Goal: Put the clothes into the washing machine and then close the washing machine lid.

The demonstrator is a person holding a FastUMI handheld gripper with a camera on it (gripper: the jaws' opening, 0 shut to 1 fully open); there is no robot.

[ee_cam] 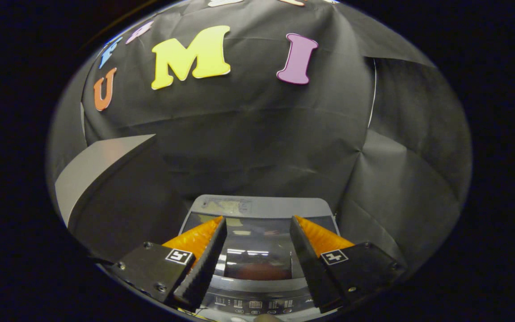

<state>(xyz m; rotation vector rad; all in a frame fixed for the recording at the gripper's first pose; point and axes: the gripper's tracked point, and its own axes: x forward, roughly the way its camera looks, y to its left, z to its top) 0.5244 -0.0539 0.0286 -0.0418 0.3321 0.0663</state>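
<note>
A grey top-loading washing machine stands below and just ahead of my fingers. Its glass lid lies flat and closed, with ceiling lights reflected in it. The control panel with small buttons runs along the near edge, under the fingers. My gripper hovers above the lid, open, with nothing between its fingers. A reddish shape shows dimly through the glass near the front of the lid; I cannot tell what it is.
The booth's black cloth wall rises right behind the machine and folds around on the right. A grey slanted panel stands to the left of the machine, beyond the left finger.
</note>
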